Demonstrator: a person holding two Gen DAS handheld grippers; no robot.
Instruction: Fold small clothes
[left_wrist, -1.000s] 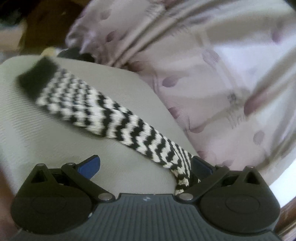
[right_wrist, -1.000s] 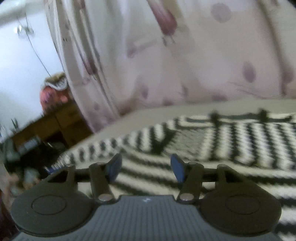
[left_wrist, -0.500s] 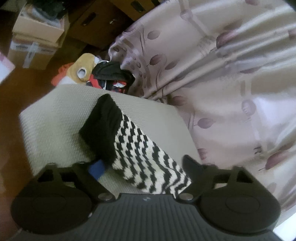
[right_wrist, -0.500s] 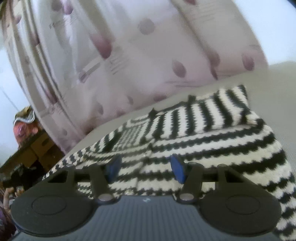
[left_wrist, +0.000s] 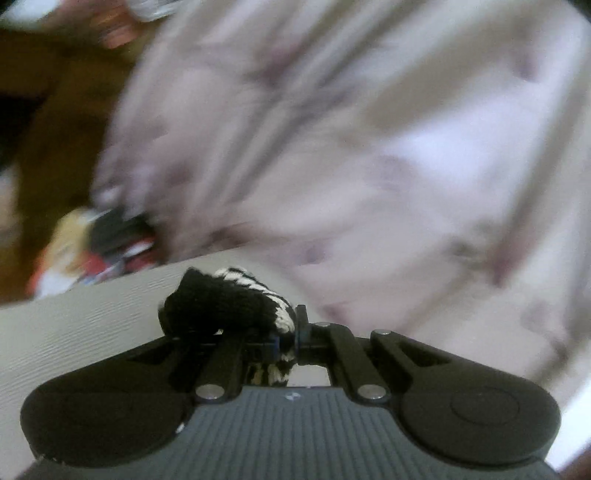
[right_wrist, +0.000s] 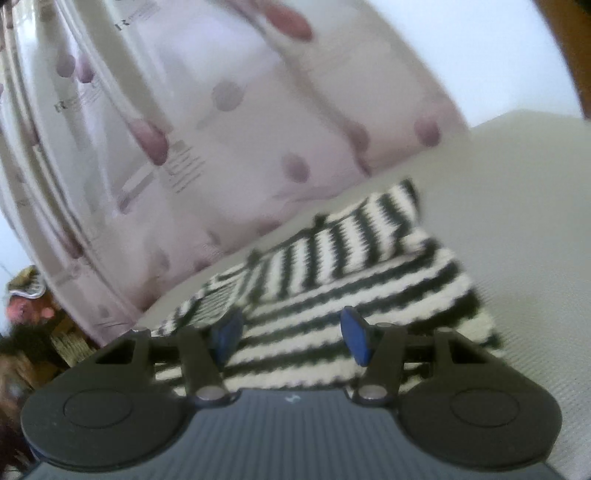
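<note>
**Left jaws pinch the sleeve end; right jaws spread over the knit**

Left wrist view. We see the left gripper (left_wrist: 286, 338) with its jaws pressed together on the knit: a bunched black cuff (left_wrist: 218, 308) with a bit of black-and-white zigzag sleeve (left_wrist: 282, 321) sits right at the fingertips and drapes over the left finger. A strip of the same knit shows below, between the finger arms. Under and to the left lies a pale ribbed cushion (left_wrist: 85, 328). Behind, very blurred, a pale curtain (left_wrist: 351, 147) with mauve blotches fills the centre and right. Far left we make out brown floor or furniture and a blurred heap of coloured stuff (left_wrist: 92, 247); we cannot tell what it is.

Right wrist view. The right gripper (right_wrist: 291, 334) has its jaws spread, blue pads (right_wrist: 356, 339) apart, nothing pinched. We cannot tell whether the tips touch the fabric. The striped sweater (right_wrist: 351, 273) lies on the cushion (right_wrist: 517, 192) just beyond and beneath the fingers, with one part folded over the body at the far side, its stripes running crosswise to those below. The curtain (right_wrist: 221, 129) hangs behind, at the far edge of the cushion. At far left, some clutter, blurred (right_wrist: 26, 299).
</note>
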